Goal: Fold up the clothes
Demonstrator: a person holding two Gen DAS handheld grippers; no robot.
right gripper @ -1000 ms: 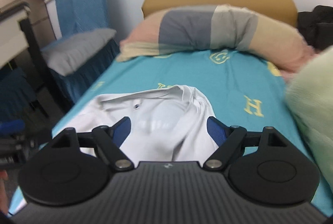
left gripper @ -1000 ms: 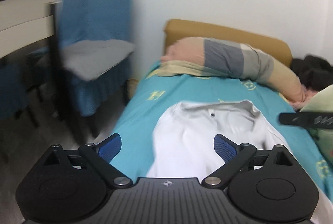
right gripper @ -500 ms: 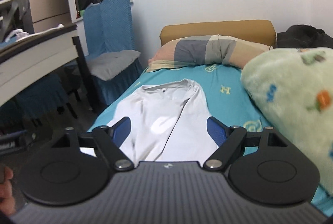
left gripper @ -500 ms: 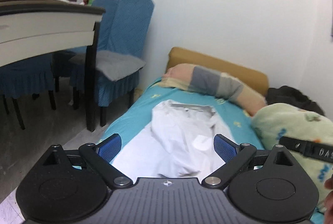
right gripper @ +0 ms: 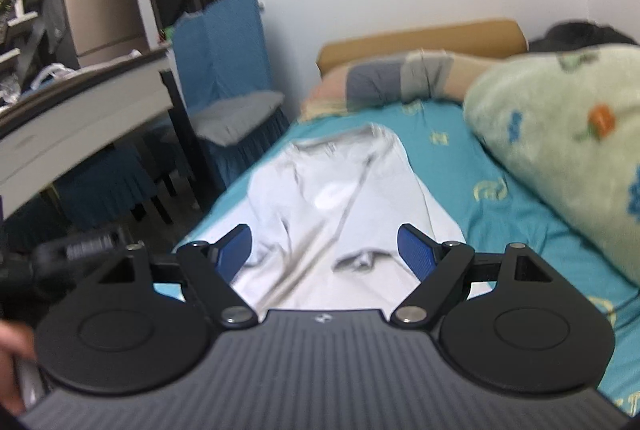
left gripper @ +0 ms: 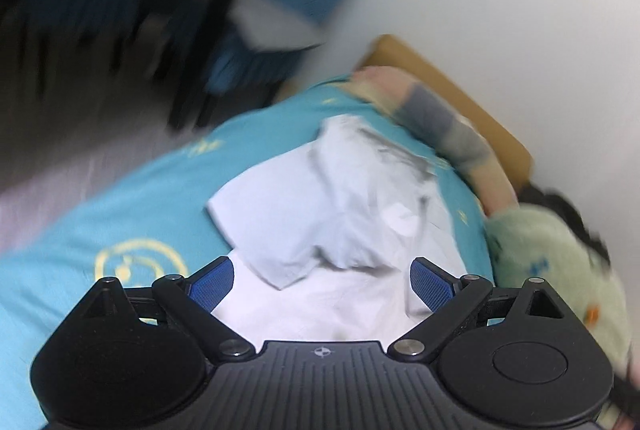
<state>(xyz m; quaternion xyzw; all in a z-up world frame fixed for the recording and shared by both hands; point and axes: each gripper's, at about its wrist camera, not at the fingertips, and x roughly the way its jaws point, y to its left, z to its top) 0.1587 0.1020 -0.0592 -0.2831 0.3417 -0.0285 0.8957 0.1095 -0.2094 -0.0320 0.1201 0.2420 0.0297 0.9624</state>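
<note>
White cotton fills the middle of both views: a shirt (right gripper: 340, 198) lies lengthwise on the teal bedsheet (right gripper: 500, 206), collar toward the striped pillow (right gripper: 400, 78) in the upper centre of the frame. As far as I can judge, folding is partly done. In the left wrist view the shirt (left gripper: 344, 226) shows one sleeve laid across the body at centre, and the long sides look turned inward, but the garment is not yet a compact packet; the lengthwise folds seem left to do.

Neither tool holds cloth. Blue pads of the left gripper (left gripper: 322, 280) stand wide apart above the lower part of the shirt, the view tilted and blurred. Right gripper (right gripper: 324, 254) hovers level over the hem end at lower centre, its jaws likewise spread. A green blanket (right gripper: 560, 134) sits at right.
</note>
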